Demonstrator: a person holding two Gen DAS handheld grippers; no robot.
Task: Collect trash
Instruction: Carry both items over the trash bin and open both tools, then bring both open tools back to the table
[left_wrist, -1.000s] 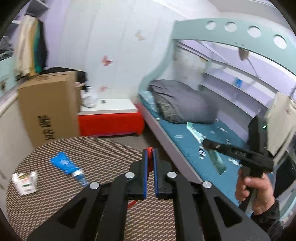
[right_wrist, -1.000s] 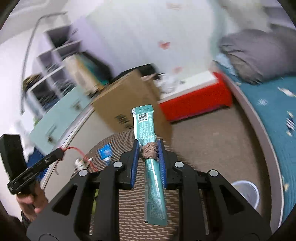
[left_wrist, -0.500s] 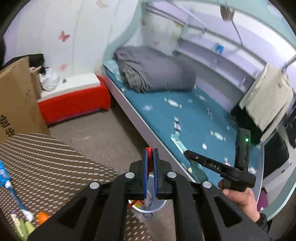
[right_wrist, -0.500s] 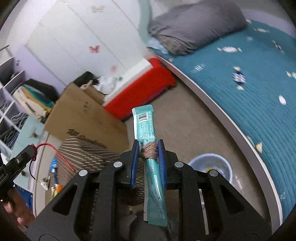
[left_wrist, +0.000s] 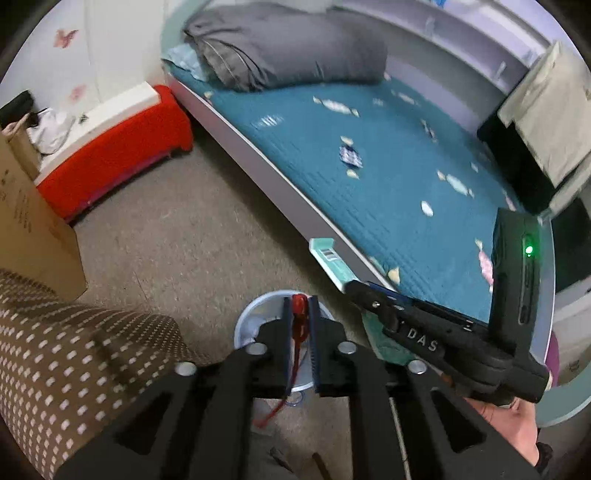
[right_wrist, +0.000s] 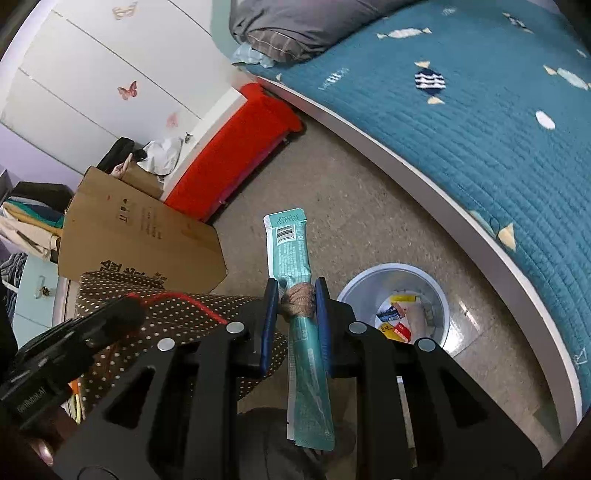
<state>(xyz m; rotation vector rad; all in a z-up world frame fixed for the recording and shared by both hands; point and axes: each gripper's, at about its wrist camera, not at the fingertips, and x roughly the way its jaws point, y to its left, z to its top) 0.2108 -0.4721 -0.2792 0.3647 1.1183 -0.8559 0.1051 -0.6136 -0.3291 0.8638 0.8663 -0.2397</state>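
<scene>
Right gripper (right_wrist: 294, 310) pinching teal wrapper (right_wrist: 291, 251), left gripper (left_wrist: 300, 314) — red string (left_wrist: 298, 314), bin (right_wrist: 393, 275) below.

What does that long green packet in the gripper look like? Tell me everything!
The teal packet is a long, flat, shiny sachet with a barcode near its sealed top end. It looks like plastic foil. The right hand-held gripper pinches it around the middle, along with a brownish wad, so it sticks out forward. It hangs above the floor, left of the bin.
</scene>
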